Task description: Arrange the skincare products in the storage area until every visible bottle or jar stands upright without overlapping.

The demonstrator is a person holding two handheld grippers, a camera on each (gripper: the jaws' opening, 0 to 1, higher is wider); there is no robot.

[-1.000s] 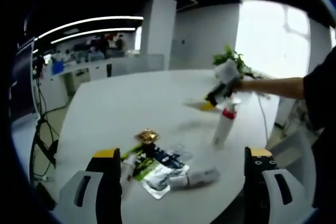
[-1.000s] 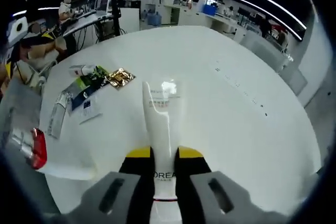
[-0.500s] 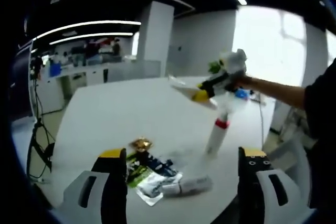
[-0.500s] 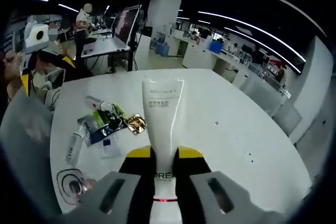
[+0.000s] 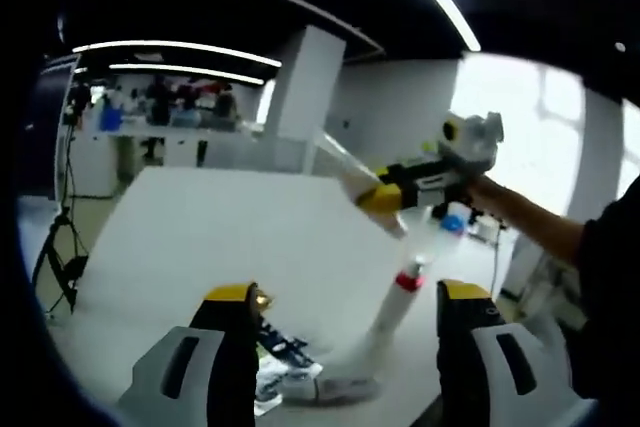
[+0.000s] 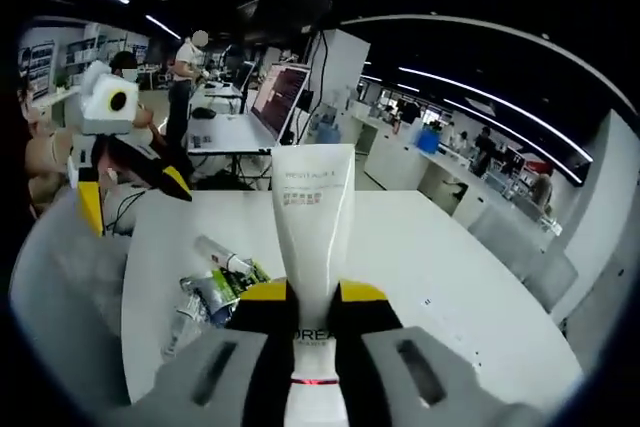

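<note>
Skincare tube, white, L'Oreal lettering (image 6: 312, 237): clamped between the jaws of the right gripper (image 6: 312, 299), crimped end pointing away from the camera; lifted higher than a second ago, the white table (image 6: 470, 277) having dropped lower in the right gripper view; judged mid-carry, not yet stood up.

Right gripper view: heap of lying items (image 6: 215, 292) on the table to the left of the tube, a small clear tube and green-and-blue sachets among them; left gripper (image 6: 130, 162) at the far left, jaws apart, nothing between them.

Left gripper view: left gripper (image 5: 340, 302) with jaws wide and empty; red-collared white bottle (image 5: 388, 315) standing upright on the table (image 5: 200, 227), an item I cannot pick out in the other view; sachets (image 5: 285, 367) lying beside its base, still to be sorted; right gripper (image 5: 415, 187) raised above the bottle, higher than before, carrying the tube (image 5: 345, 162) tilted.
</note>
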